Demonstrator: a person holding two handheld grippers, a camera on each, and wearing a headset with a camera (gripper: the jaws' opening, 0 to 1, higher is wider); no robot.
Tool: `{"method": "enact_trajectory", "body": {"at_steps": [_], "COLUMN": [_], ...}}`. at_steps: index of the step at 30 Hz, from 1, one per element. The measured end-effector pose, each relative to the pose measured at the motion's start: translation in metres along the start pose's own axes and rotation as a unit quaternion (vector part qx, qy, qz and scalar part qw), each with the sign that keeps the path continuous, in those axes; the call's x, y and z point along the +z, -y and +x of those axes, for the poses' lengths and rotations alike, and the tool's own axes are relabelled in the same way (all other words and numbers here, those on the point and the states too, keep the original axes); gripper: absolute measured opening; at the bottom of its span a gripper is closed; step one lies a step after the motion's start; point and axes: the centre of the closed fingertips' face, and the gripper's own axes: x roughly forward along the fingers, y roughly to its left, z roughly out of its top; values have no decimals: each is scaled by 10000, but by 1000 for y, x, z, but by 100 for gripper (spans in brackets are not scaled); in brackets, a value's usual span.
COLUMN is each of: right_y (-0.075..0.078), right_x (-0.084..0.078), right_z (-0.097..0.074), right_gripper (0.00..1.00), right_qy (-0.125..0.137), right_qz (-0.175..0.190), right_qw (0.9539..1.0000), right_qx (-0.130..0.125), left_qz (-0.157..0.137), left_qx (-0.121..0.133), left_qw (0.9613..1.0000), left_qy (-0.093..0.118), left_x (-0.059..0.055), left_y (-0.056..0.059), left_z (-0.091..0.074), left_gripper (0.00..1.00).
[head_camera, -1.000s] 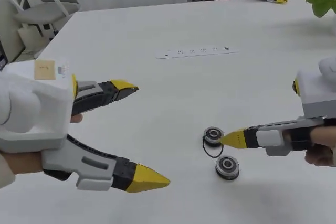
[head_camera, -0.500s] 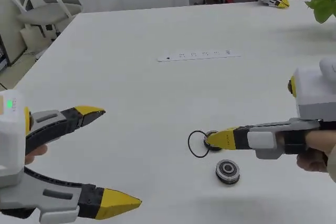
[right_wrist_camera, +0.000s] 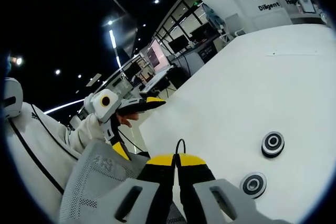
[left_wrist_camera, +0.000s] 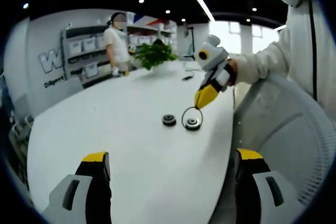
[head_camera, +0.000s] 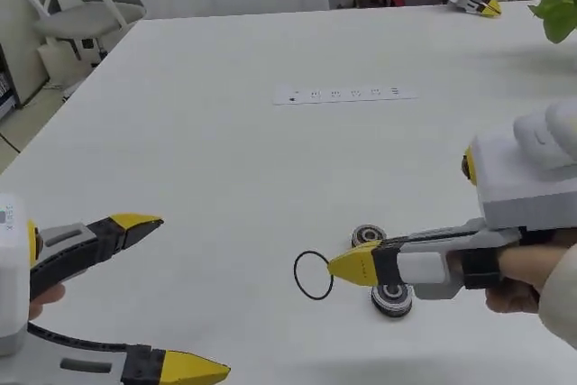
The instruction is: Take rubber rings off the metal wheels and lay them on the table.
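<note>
The right gripper (head_camera: 341,265) has its jaws pinched together on a rubber ring (head_camera: 313,275), which is off its wheel. In the right gripper view, the yellow tips meet with no gap and a black arc of the ring pokes out between them at 12 o'clock. In the head view the ring hangs from those tips toward 9 o'clock as an open loop, on the side away from both wheels. The coming move turns on that relation, because the bare table (head_camera: 225,151) under and beyond the loop is free for laying it down. Whether the loop's low edge is touching the surface is hard to judge from these angles.

One metal wheel (head_camera: 367,236) sits at about 1 o'clock from the right gripper's tips. The second metal wheel (head_camera: 392,297) sits at about 4 o'clock, just beside the jaw's underside, so the two wheels flank the closed jaws. Both wheels lie flat with their axles pointing up.

The left gripper (head_camera: 180,295) has its jaws spread wide with nothing between them. It lies at roughly 8 o'clock from the ring and well apart from it, so the right gripper is plainly the nearer one.

There is no tray or bin in this job (the tabletop itself receives the rings). A flush power strip (head_camera: 343,94) lies far off at 12 o'clock.
</note>
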Motion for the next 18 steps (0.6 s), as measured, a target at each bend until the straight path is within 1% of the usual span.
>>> {"method": "enact_trajectory", "body": {"at_steps": [4, 8, 12, 18], "right_y": [-1, 1, 3, 9], "right_x": [-6, -8, -12, -22], "right_z": [3, 3, 5, 8], "right_gripper": [0, 0, 0, 0], "right_qy": [-131, -170, -227, -392], "right_qz": [-18, -17, 31, 84], "right_qw": [9999, 9999, 9997, 9992], "right_qx": [29, 24, 21, -20], "left_qz": [-74, -116, -180, -249], "left_qx": [-35, -55, -80, -108], "left_qw": [10000, 9999, 9998, 9996], "left_qy": [-19, -39, -38, -33], "left_x": [-5, -8, -11, -13], "left_y": [3, 4, 6, 9], "left_z": [3, 6, 7, 9], "left_gripper": [100, 100, 100, 100]}}
